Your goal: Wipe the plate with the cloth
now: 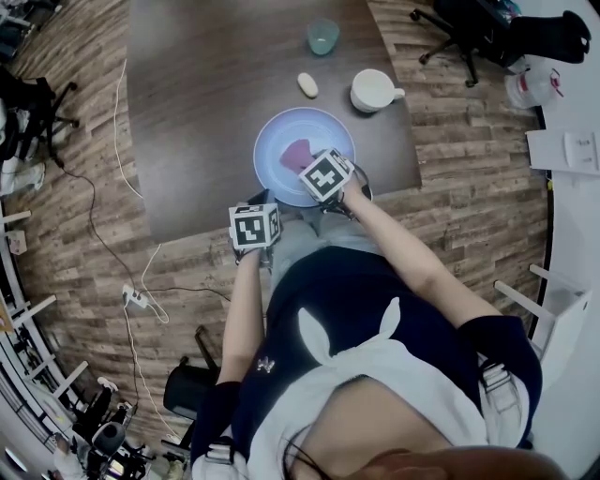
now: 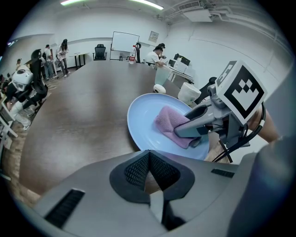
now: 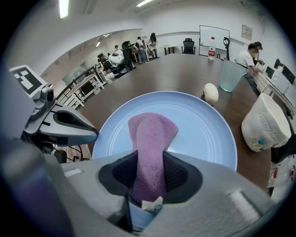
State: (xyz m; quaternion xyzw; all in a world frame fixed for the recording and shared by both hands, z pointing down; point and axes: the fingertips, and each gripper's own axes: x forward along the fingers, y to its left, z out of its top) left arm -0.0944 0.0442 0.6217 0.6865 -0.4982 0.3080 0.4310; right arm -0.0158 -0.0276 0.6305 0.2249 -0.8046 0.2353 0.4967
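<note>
Cloth (image 1: 298, 153) on plate (image 1: 324, 127), plate on table (image 1: 206, 94), mug (image 1: 373, 91) behind plate

Brown table (image 1: 206, 112): plate (image 1: 277, 141), mug (image 1: 373, 91), cup (image 1: 322, 37) (teal), oval (image 1: 307, 85).

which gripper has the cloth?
The right gripper, jaws shut on the purple cloth over the blue plate; the left gripper is shut and empty.

Open-plan office / meeting room. Long dark-brown wooden desk (image 1: 187, 112), white wall whiteboard (image 2: 125, 42) at the far end, black swivel office chair (image 1: 455, 28), wood-pattern plank floor (image 1: 469, 187) w/ white power strip (image 1: 136, 298) and cables. Several people (image 2: 46, 60) stand in the bkgd; long ceiling strip lights (image 2: 145, 3).
</note>
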